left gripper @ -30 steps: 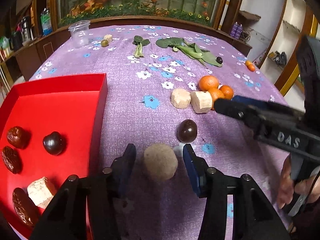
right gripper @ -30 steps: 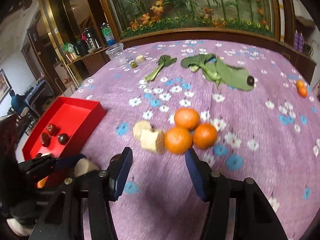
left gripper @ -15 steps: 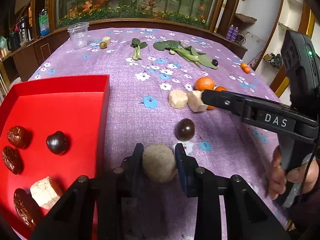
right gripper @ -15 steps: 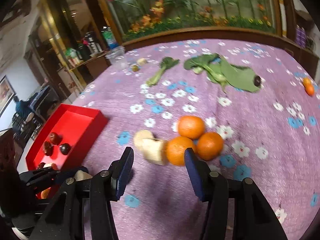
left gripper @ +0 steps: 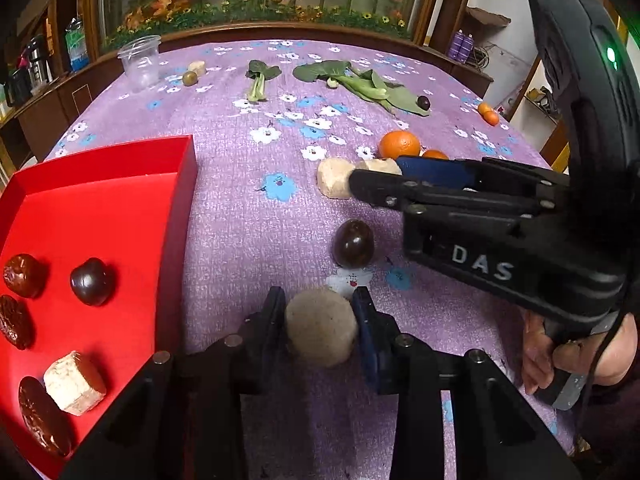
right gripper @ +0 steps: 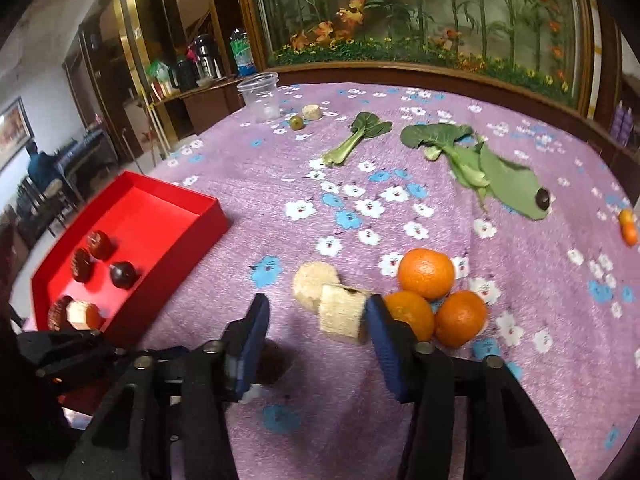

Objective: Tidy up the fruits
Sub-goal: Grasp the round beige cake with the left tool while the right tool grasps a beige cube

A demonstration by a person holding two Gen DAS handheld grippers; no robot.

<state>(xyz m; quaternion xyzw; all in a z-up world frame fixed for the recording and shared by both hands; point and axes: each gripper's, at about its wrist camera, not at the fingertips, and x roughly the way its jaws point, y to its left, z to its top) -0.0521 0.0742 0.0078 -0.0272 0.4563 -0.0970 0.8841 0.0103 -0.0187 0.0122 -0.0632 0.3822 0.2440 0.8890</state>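
My left gripper (left gripper: pixel 320 316) grips a round tan piece (left gripper: pixel 320 326) low over the purple cloth; both pads touch it while the jaws ease slightly wider. Beyond it lies a dark round fruit (left gripper: pixel 354 244). My right gripper (right gripper: pixel 318 332) is closing around a pale cut chunk (right gripper: pixel 344 314); the right pad is at the chunk and the left pad stands apart from it. A second pale chunk (right gripper: pixel 316 284) lies just behind. Three oranges (right gripper: pixel 426 274) sit right of that gripper. The red tray (left gripper: pixel 188 184) at left holds dark fruits (left gripper: pixel 92 282) and one pale chunk (left gripper: pixel 74 382).
Leafy greens (right gripper: pixel 472 160) and a small bok choy (right gripper: pixel 352 136) lie at the back of the table. A clear plastic cup (right gripper: pixel 260 96), a small green fruit (right gripper: pixel 297 122) and a pale chunk (right gripper: pixel 312 112) stand far left. Two small oranges (right gripper: pixel 628 226) sit near the right edge.
My left jaws have closed from wide apart onto the tan piece. My right gripper has shifted left from the oranges to the pale chunk and narrowed its jaws.
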